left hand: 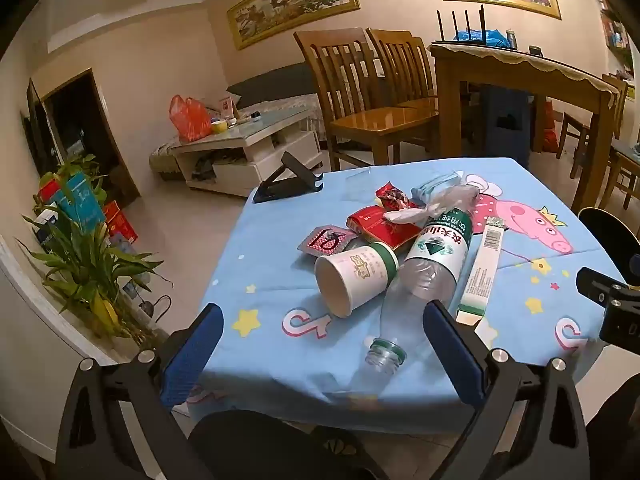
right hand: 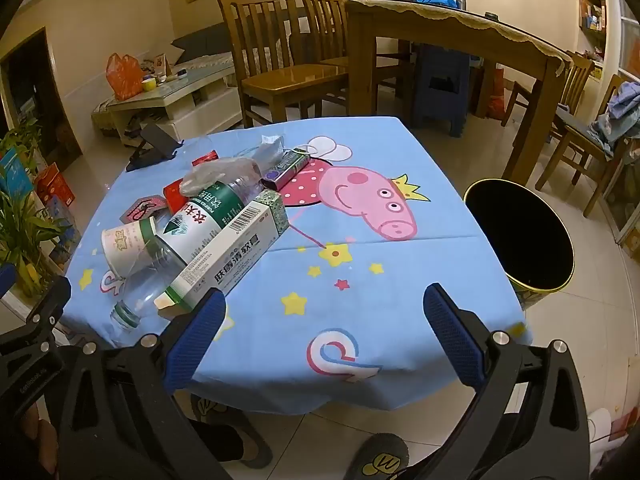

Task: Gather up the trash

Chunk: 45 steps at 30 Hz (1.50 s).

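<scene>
A heap of trash lies on the blue cartoon tablecloth (left hand: 280, 344): an empty clear bottle (left hand: 424, 268) on its side, a paper cup (left hand: 354, 276) on its side, a long white-green box (left hand: 482, 268), a red pack (left hand: 376, 224), wrappers and a clear plastic bag (left hand: 444, 200). My left gripper (left hand: 320, 350) is open and empty at the near table edge, its jaws either side of the bottle's neck (left hand: 384, 354). My right gripper (right hand: 324, 334) is open and empty above the table's near edge, right of the box (right hand: 228, 256) and bottle (right hand: 188, 236). A black bin (right hand: 520, 236) stands right of the table.
A black phone stand (left hand: 286, 182) sits at the table's far left corner. Wooden chairs (left hand: 360, 96) and a dining table (left hand: 520, 80) stand behind. A potted plant (left hand: 86, 256) and boxes are on the left. Slippered feet (right hand: 380, 460) show below the table edge.
</scene>
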Each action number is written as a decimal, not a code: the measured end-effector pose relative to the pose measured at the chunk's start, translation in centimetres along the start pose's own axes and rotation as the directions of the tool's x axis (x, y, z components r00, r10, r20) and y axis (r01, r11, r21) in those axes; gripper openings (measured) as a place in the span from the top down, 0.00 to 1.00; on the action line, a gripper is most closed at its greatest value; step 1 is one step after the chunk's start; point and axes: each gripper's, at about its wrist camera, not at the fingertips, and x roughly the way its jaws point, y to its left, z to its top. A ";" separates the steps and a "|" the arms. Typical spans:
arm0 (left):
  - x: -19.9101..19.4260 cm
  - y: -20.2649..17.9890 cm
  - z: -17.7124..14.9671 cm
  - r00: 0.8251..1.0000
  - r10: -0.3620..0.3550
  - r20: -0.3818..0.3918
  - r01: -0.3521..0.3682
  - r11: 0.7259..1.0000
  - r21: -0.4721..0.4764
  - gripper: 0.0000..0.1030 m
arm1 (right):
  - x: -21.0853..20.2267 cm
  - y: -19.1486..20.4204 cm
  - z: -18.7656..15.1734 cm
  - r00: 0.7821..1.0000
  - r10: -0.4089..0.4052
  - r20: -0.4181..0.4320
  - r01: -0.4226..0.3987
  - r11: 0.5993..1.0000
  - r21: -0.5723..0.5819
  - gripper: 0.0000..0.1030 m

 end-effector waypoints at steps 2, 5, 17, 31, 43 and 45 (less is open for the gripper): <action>0.0 0.0 0.0 1.000 -0.003 -0.001 0.003 1.000 0.001 0.06 | 0.1 0.1 0.0 1.000 0.000 -0.001 0.000 1.000 0.000 0.05; -0.1 0.2 -0.1 1.000 -0.004 0.000 0.004 1.000 -0.003 0.06 | 0.1 0.0 0.0 1.000 -0.002 -0.003 0.002 1.000 0.002 0.05; 0.1 0.0 -0.2 0.999 -0.034 -0.031 0.035 0.999 0.001 0.06 | 0.1 0.7 -0.1 1.000 -0.004 -0.006 0.004 1.000 -0.022 0.05; 0.3 0.3 -0.3 0.998 -0.045 -0.040 0.045 0.999 -0.015 0.06 | 0.2 1.0 -0.1 1.000 -0.008 -0.007 0.008 1.000 -0.028 0.05; 0.8 0.9 -0.1 0.995 -0.082 -0.051 0.081 0.997 -0.020 0.06 | 0.2 1.0 -0.1 1.000 -0.009 -0.008 0.008 1.000 -0.028 0.05; 1.0 0.9 0.0 0.994 -0.091 -0.056 0.090 0.996 -0.022 0.06 | 0.4 1.3 -0.1 1.000 -0.009 -0.010 0.009 1.000 -0.030 0.05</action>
